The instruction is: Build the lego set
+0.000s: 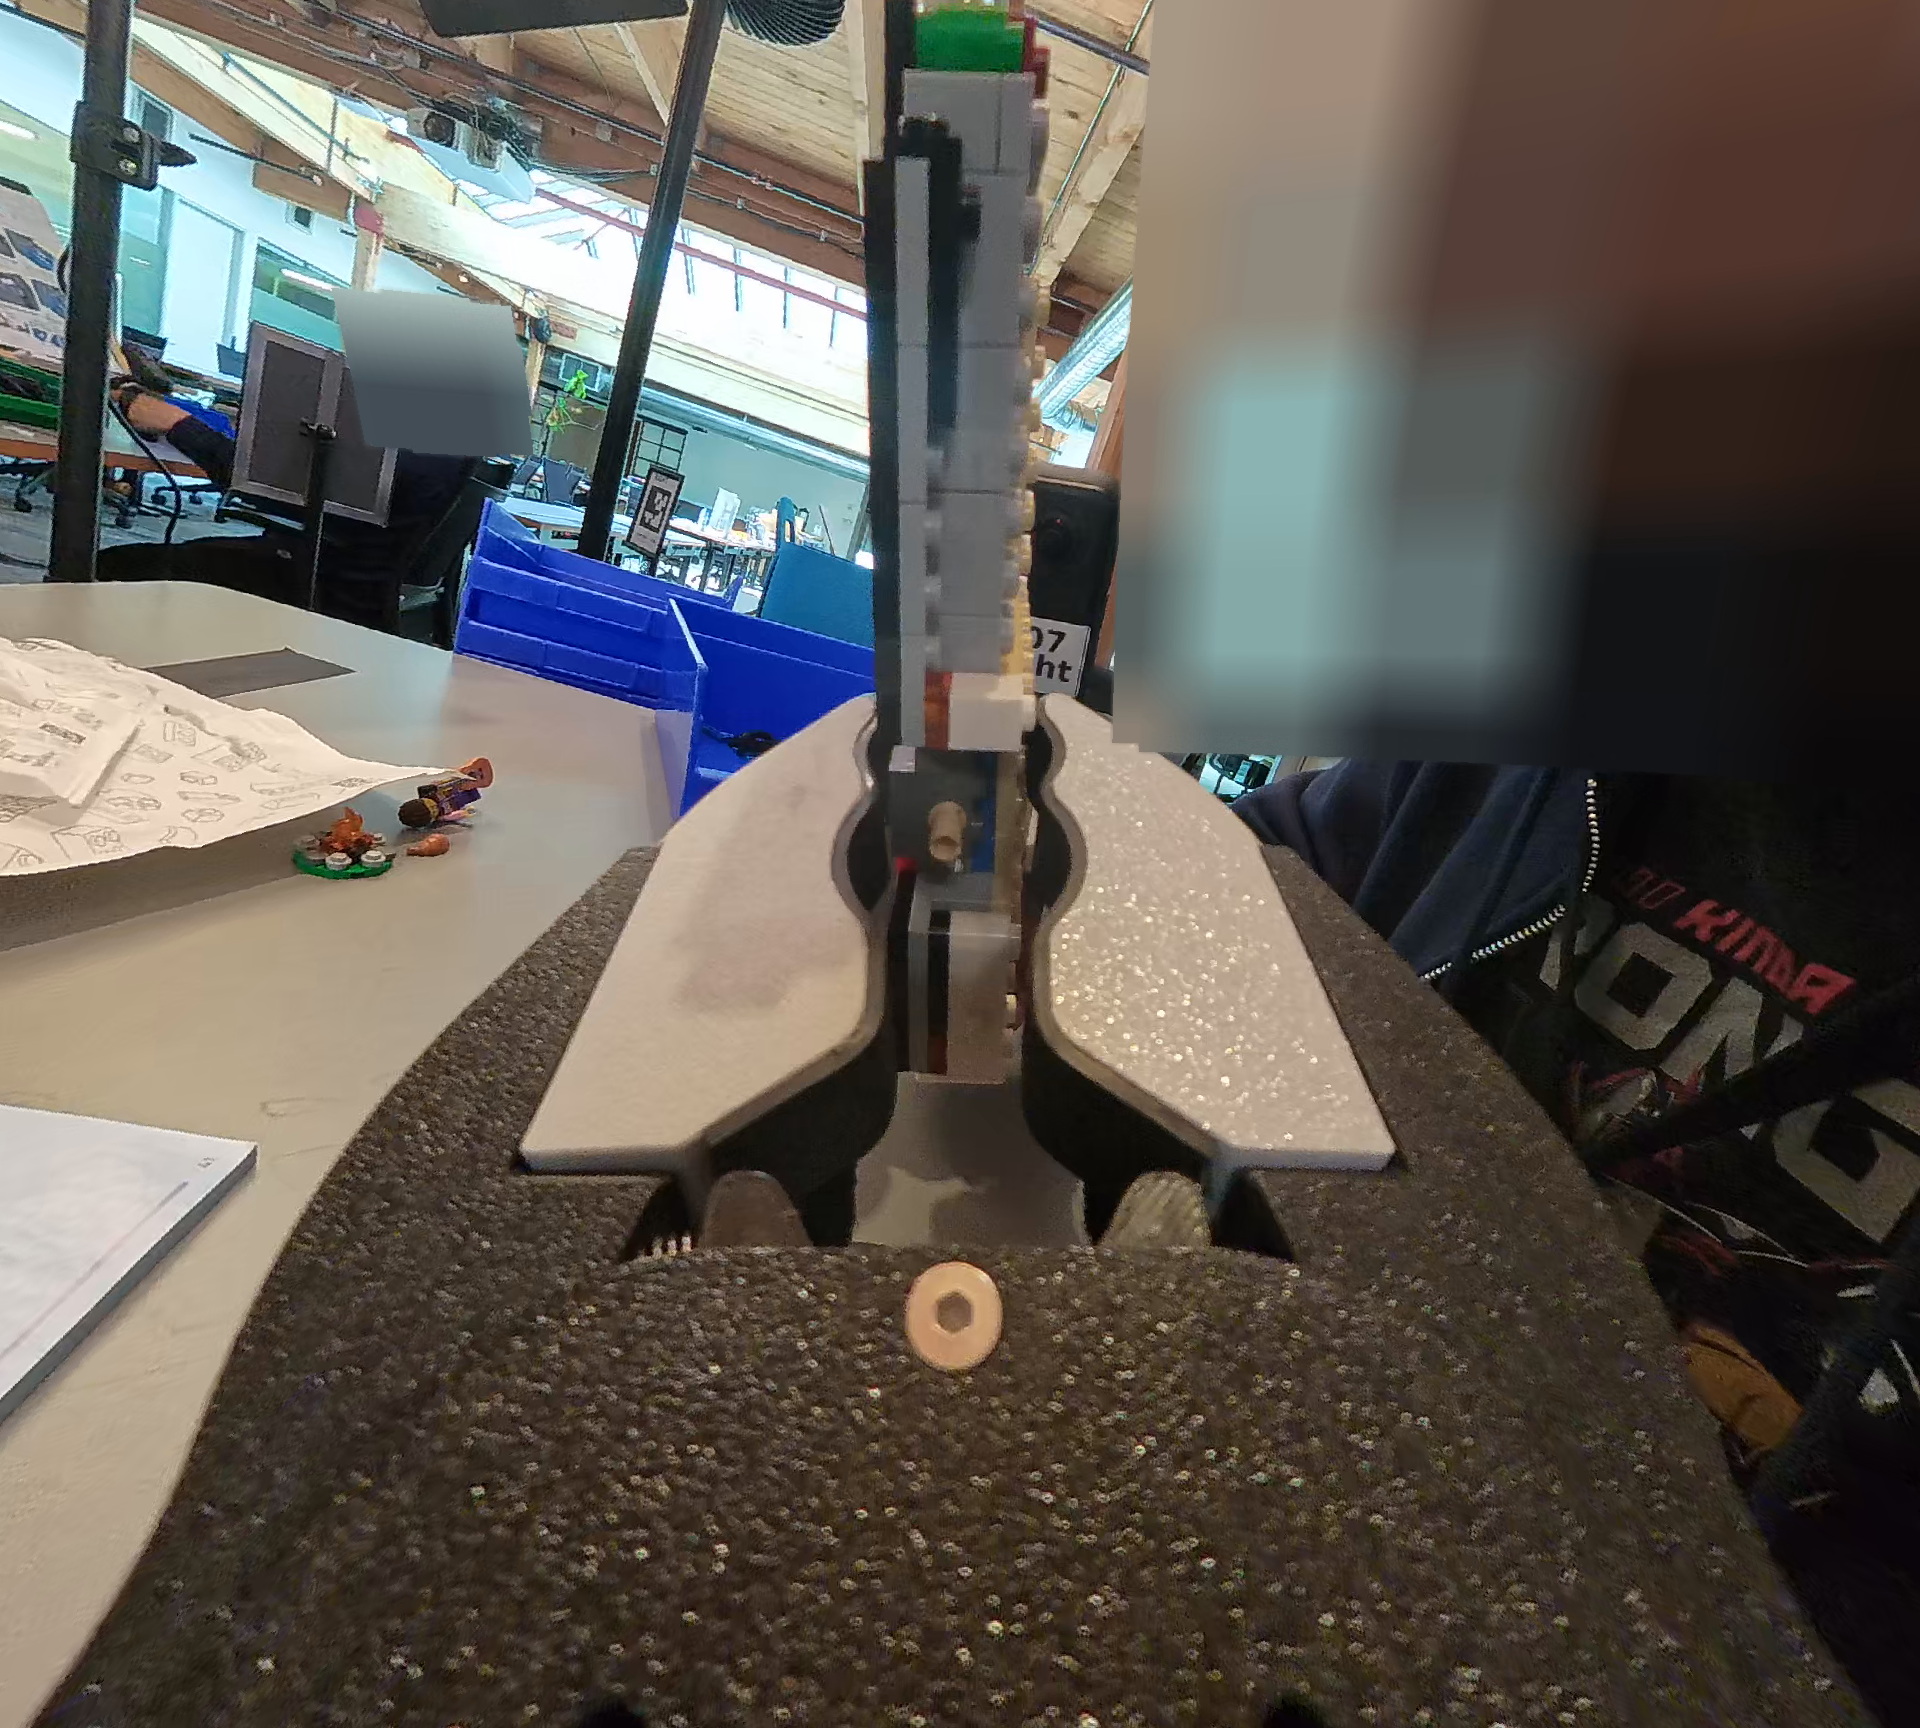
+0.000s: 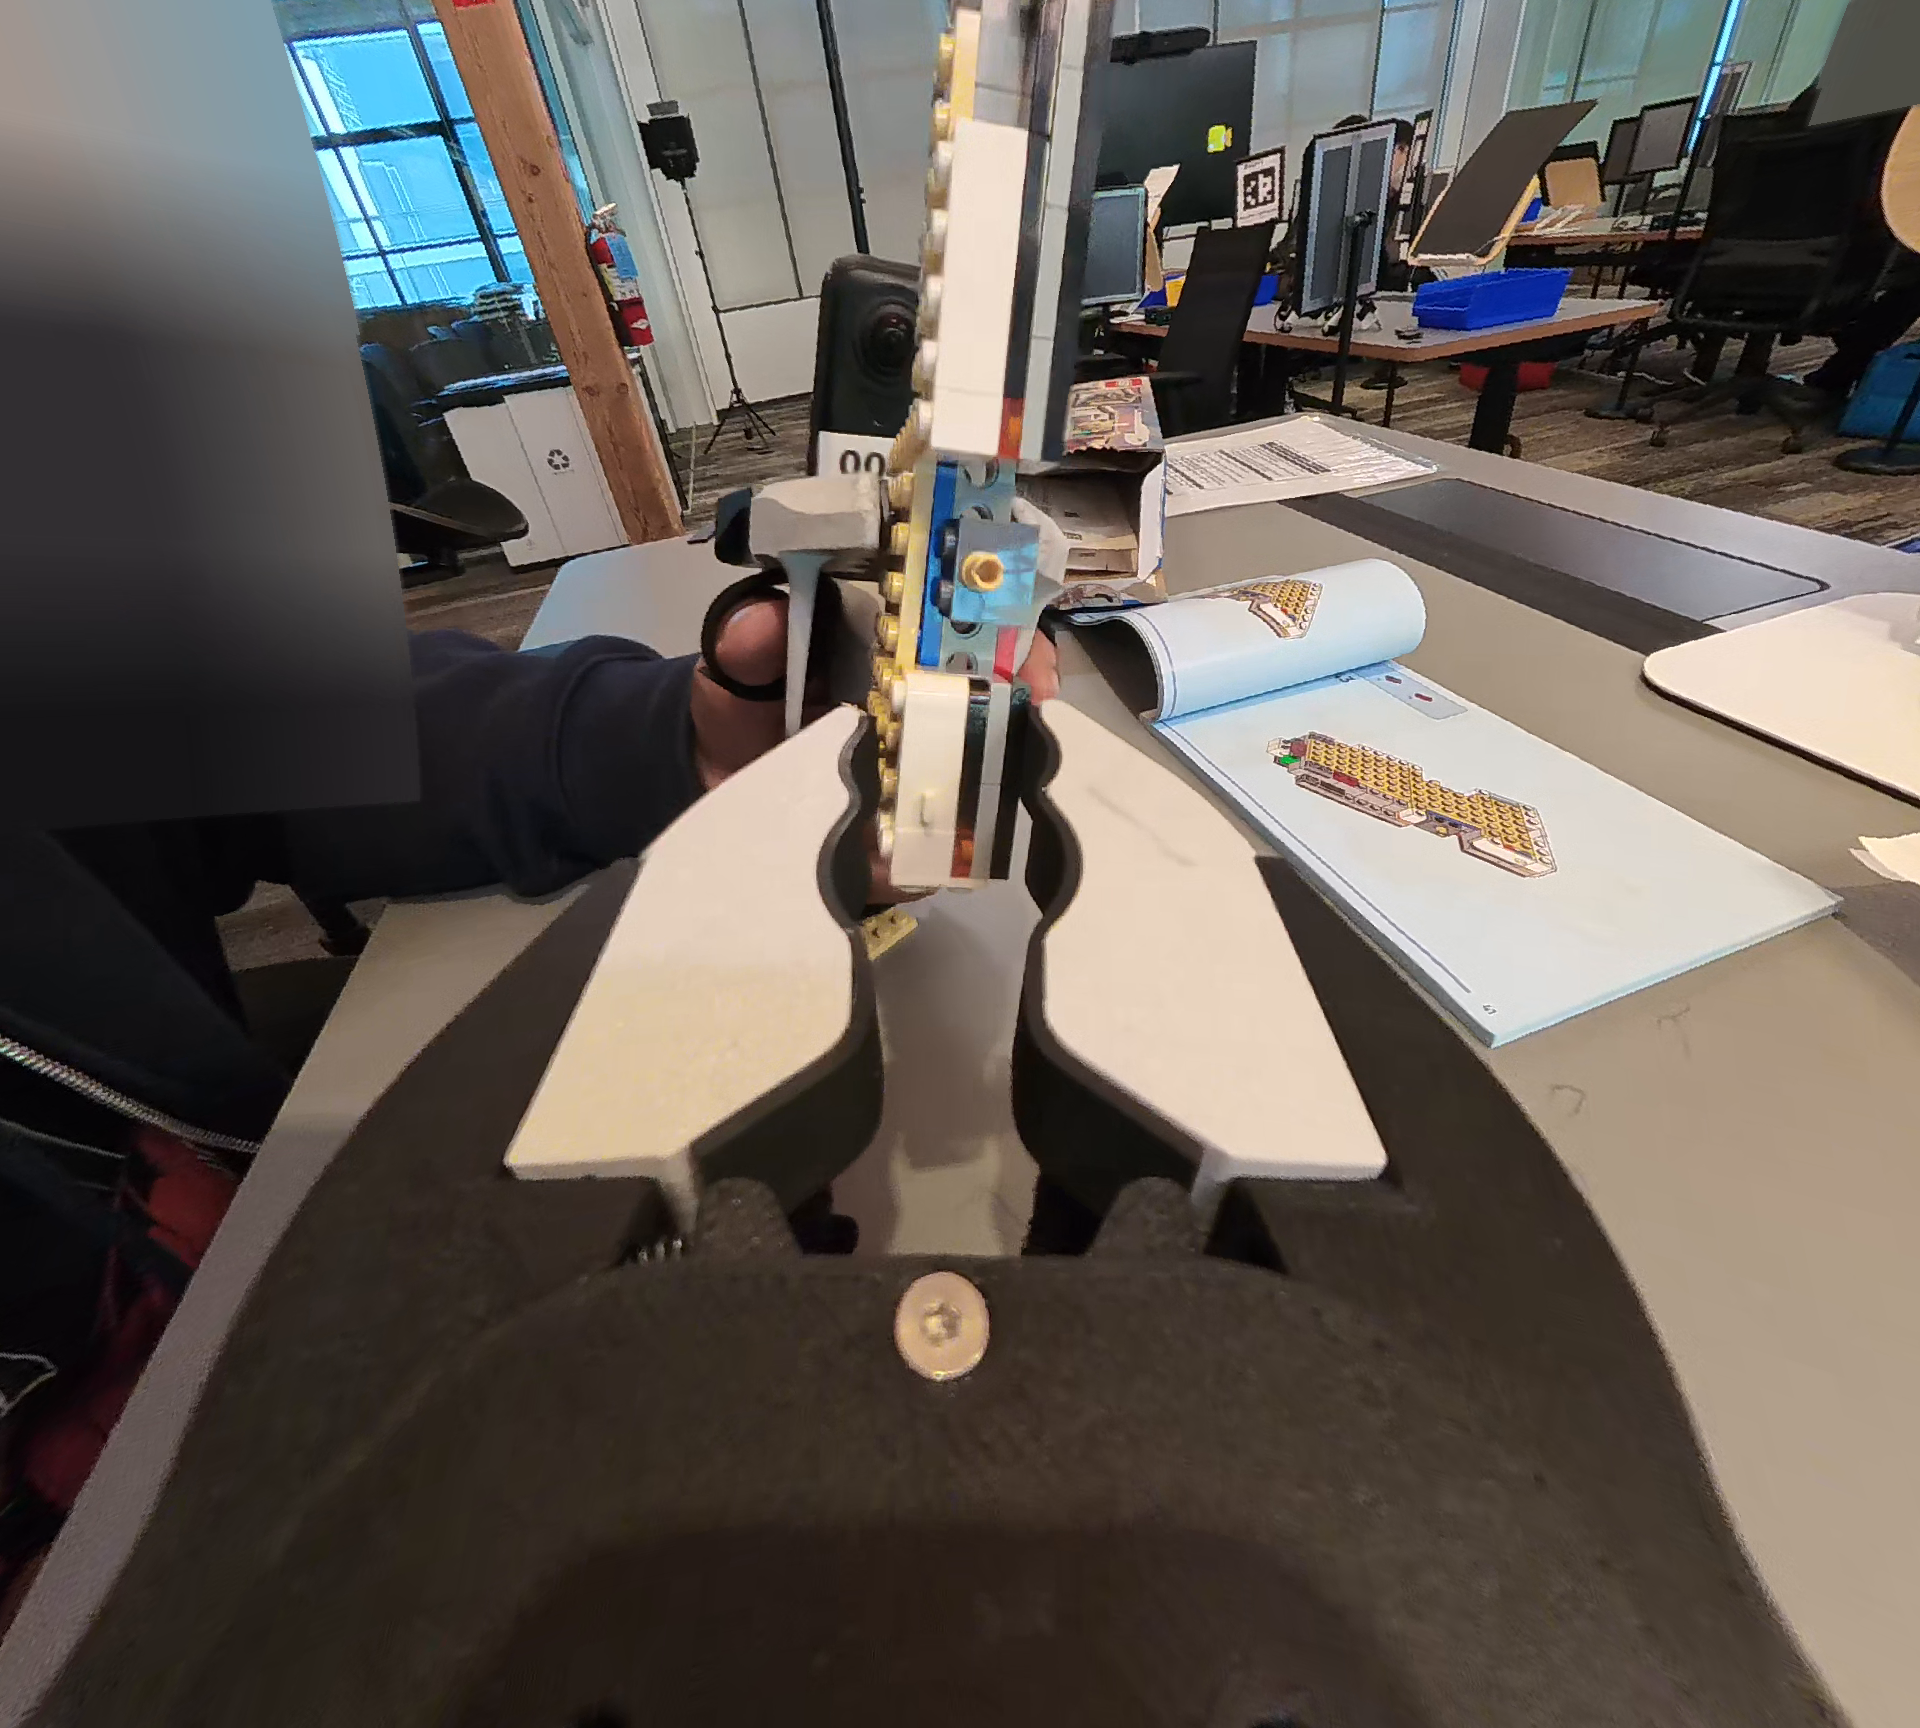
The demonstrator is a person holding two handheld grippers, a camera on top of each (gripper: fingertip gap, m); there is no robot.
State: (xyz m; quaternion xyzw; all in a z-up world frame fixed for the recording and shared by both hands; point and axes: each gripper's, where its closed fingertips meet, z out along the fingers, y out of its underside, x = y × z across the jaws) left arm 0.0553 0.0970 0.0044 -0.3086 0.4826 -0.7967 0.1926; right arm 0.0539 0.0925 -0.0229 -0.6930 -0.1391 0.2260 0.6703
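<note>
So the long brick model (image 1: pixel 961 390) is up in the air, standing on edge above the grey surface (image 1: pixel 343 972), and both grippers are on it at once. The left gripper (image 1: pixel 954 847) has its fingers (image 1: pixel 769 909) pinching the model's lower part, pads snug against both faces. The right gripper (image 2: pixel 945 805) is clamped on the white and black bottom end of the same model (image 2: pixel 997 224); the right-hand pad looks pressed on, but the left-hand one meets a row of tan studs and the view is a bit blurry there, so I wouldn't swear that contact is solid. Biggest worry imo: two grips on one thin stack of plates means any twist or pull between the hands goes straight into the seams, and the thing could snap apart in the middle. The tall top end with the green piece (image 1: pixel 961 31) is unsupported, so a tilt could lever it off. That little tan peg (image 2: pixel 982 574) sticking out could get knocked too. Anything that drops lands near the open instruction booklet (image 2: pixel 1455 805) or skitters toward the blue bins (image 1: pixel 623 629).
</note>
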